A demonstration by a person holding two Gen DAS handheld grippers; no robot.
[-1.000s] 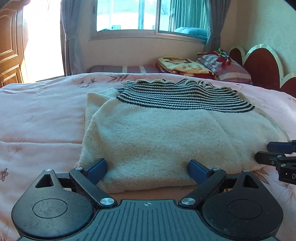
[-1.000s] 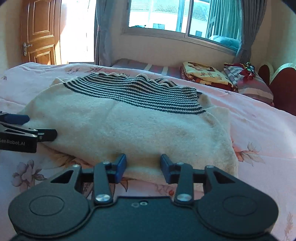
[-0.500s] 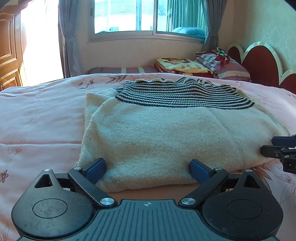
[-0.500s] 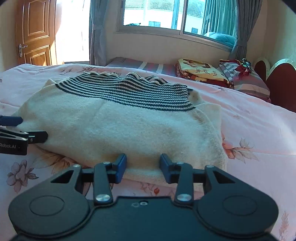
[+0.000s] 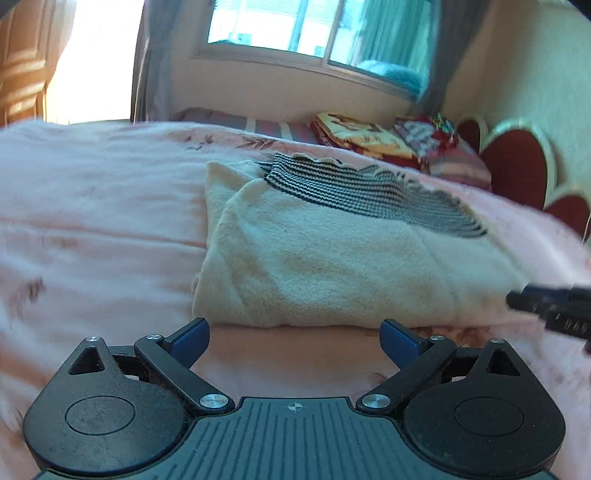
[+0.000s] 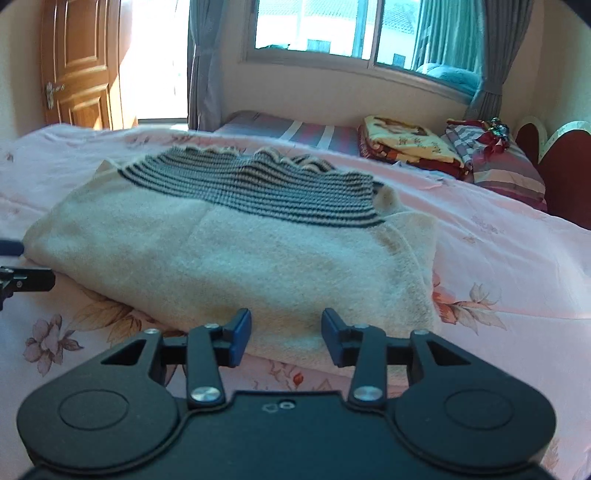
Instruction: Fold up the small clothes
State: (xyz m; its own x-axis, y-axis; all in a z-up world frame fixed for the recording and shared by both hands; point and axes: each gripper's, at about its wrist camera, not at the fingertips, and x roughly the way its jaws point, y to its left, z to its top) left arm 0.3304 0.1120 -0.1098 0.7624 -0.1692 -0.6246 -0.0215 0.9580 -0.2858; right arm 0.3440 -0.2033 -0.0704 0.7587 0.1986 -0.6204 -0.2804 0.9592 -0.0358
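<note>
A cream knitted sweater [image 5: 332, 266] with a black-striped band [image 5: 369, 192] lies folded on the pink bedspread [image 5: 92, 229]. My left gripper [image 5: 295, 338] stands wide open just short of the sweater's near edge, with only bedspread between its fingers. In the right wrist view the same sweater [image 6: 240, 258] fills the middle. My right gripper [image 6: 287, 330] is open at the sweater's near right edge, its blue pads apart and pressing on nothing. Each gripper shows in the other's view: the right gripper [image 5: 550, 306] at the sweater's right end, the left gripper [image 6: 26, 280] at its left end.
Folded blankets [image 6: 406, 142] and a striped pillow [image 6: 506, 170] lie at the far side of the bed. A red headboard [image 5: 517, 173] stands at the right. Behind are a window [image 6: 332, 26], grey curtains and a wooden door [image 6: 77, 62].
My left gripper has drawn back from the sweater's near edge and rolled, so its view now tilts and blurs. In the right view the left gripper has slid further toward the left edge.
</note>
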